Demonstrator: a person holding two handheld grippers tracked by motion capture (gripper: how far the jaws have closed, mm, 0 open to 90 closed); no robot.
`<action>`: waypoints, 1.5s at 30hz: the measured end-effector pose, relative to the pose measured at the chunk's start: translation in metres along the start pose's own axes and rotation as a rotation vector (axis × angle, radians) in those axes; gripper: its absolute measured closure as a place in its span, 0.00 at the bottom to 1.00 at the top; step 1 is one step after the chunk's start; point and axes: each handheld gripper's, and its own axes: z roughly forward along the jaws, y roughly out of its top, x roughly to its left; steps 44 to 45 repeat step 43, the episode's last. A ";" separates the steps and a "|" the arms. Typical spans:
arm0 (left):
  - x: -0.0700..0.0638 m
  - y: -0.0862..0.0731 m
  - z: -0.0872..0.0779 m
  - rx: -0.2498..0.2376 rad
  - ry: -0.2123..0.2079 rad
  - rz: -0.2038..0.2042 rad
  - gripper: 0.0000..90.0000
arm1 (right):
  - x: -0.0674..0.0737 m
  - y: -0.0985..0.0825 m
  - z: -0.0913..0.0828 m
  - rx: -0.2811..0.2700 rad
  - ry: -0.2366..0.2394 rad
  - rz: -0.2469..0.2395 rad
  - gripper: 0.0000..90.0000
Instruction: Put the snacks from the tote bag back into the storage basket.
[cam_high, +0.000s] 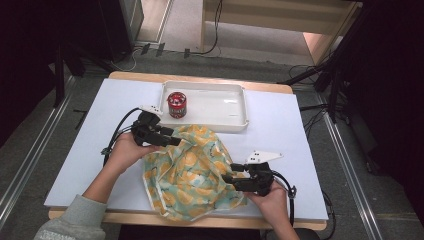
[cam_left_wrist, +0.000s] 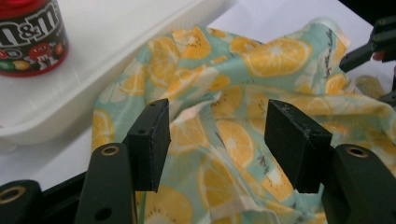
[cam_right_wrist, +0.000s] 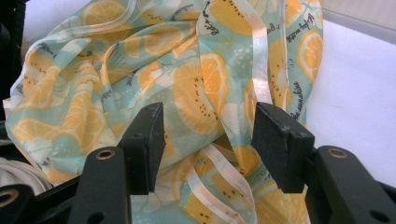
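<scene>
Red can (cam_left_wrist: 29, 37): "M&M" logo. Citrus-print cloth (cam_right_wrist: 187, 84): cursive "the sunshine".

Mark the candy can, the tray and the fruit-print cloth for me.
candy can (cam_high: 177, 104), high view, on its red side.
tray (cam_high: 225, 107), high view, on its bare white floor.
fruit-print cloth (cam_high: 192, 172), high view, on its crumpled middle.

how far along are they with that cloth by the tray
Early. Done: the candy jar stands in the white tray. In hand: the left gripper and right gripper are both open, with folds of the crumpled citrus-print cloth between their fingers. Left: gripping it and whatever follows.
</scene>
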 end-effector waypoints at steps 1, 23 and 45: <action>-0.001 -0.002 0.000 0.004 -0.003 0.004 0.45 | 0.000 0.000 0.000 0.001 0.000 0.000 0.50; -0.007 -0.032 -0.024 -0.038 -0.034 0.008 0.38 | 0.000 0.000 0.001 0.009 0.001 -0.001 0.48; 0.003 -0.041 -0.028 -0.030 -0.033 -0.020 0.37 | 0.000 0.000 0.000 0.005 -0.001 -0.002 0.47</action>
